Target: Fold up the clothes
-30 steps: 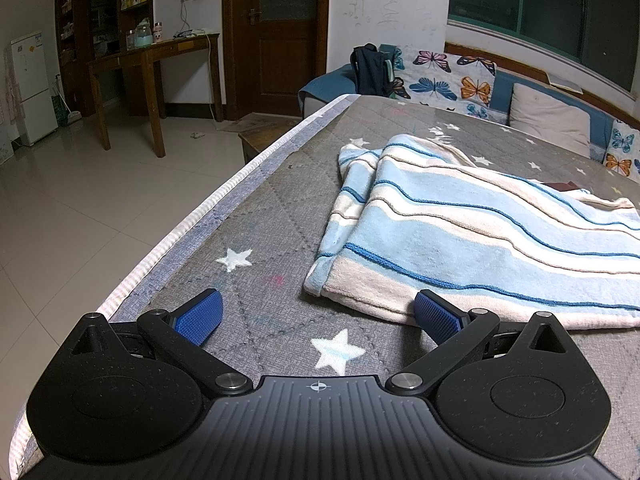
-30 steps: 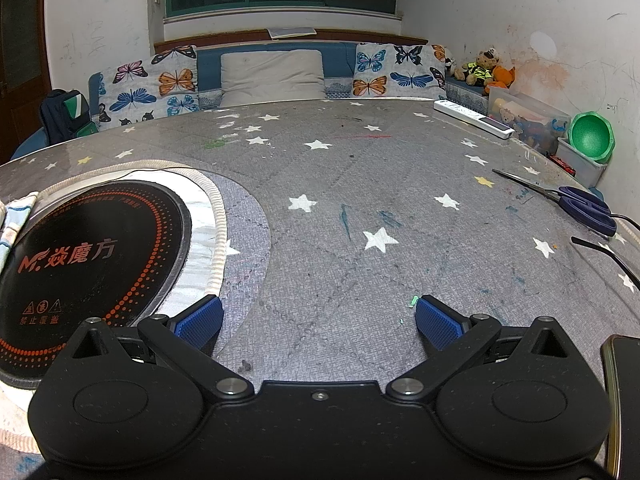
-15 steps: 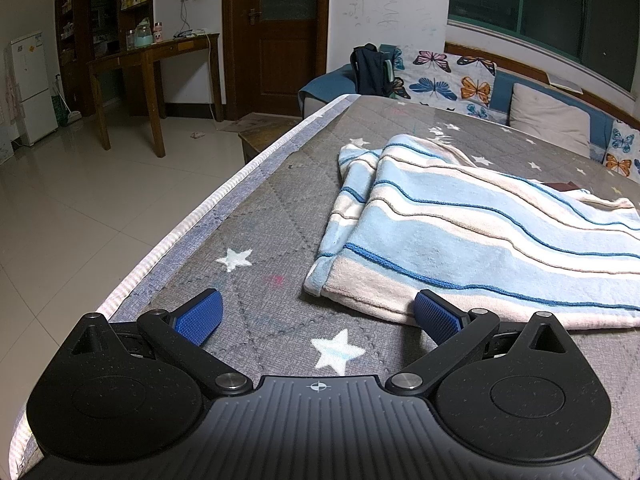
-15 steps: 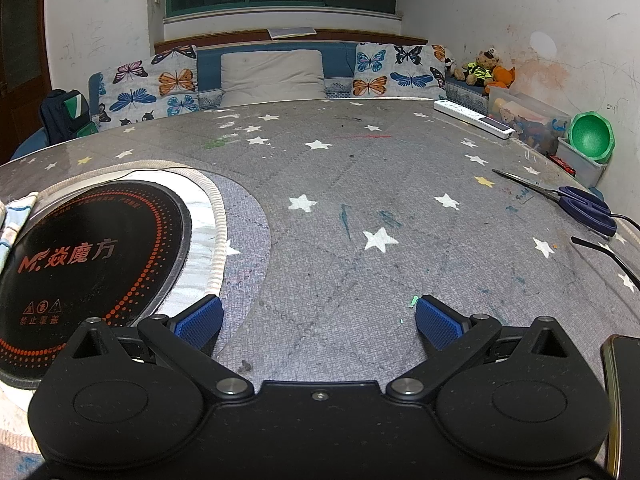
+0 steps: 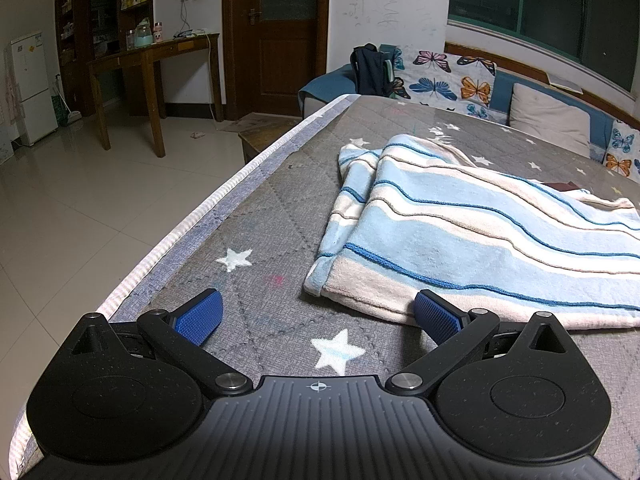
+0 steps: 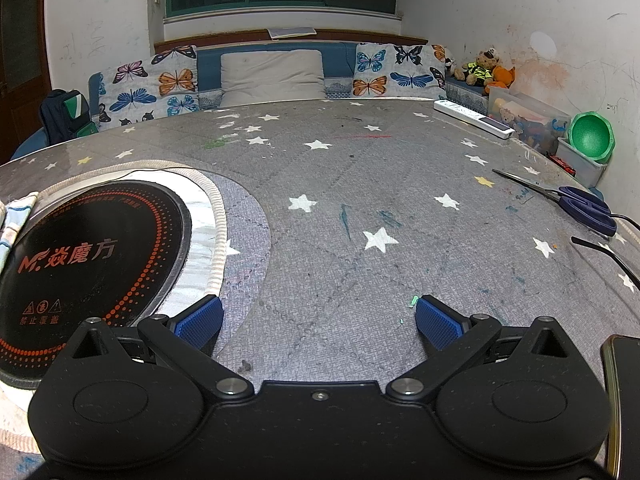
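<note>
A striped garment point(image 5: 472, 232), light blue and cream with dark blue lines, lies folded on the grey star-print table cover point(image 5: 264, 216). My left gripper point(image 5: 316, 314) is open and empty, resting low just in front of the garment's near left corner; its right finger point(image 5: 436, 316) sits at the near hem. Only a strip of the garment's edge point(image 6: 16, 216) shows at the far left of the right wrist view. My right gripper point(image 6: 318, 320) is open and empty over bare table cover, away from the garment.
A black round induction cooktop point(image 6: 84, 264) is set into the table left of the right gripper. Scissors point(image 6: 576, 204), a dark cable point(image 6: 608, 252) and a white power strip point(image 6: 472, 118) lie at the right. The table's left edge point(image 5: 192, 220) drops to a tiled floor.
</note>
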Action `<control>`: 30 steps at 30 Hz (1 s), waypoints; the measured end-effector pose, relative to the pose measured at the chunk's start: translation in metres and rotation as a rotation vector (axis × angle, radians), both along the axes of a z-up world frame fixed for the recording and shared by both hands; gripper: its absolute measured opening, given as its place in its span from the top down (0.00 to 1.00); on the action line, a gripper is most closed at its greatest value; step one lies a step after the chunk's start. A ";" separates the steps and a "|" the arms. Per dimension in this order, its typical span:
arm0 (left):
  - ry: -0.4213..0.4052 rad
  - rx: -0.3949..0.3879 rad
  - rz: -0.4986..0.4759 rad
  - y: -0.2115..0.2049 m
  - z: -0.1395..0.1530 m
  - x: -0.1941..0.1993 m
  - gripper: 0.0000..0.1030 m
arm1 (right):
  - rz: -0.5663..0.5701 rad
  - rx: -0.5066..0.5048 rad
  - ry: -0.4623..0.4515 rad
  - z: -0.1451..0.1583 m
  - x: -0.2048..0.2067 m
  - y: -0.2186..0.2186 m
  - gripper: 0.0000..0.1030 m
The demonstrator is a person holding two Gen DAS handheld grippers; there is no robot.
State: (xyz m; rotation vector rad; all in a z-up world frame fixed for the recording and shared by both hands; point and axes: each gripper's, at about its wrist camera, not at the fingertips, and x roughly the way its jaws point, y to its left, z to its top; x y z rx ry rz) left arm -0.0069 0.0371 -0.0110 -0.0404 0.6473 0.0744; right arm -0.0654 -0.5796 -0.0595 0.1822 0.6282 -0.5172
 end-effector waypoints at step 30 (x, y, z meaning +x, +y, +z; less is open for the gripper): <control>0.000 0.000 0.000 -0.003 0.000 0.000 0.00 | 0.000 0.000 0.000 0.000 0.000 0.000 0.00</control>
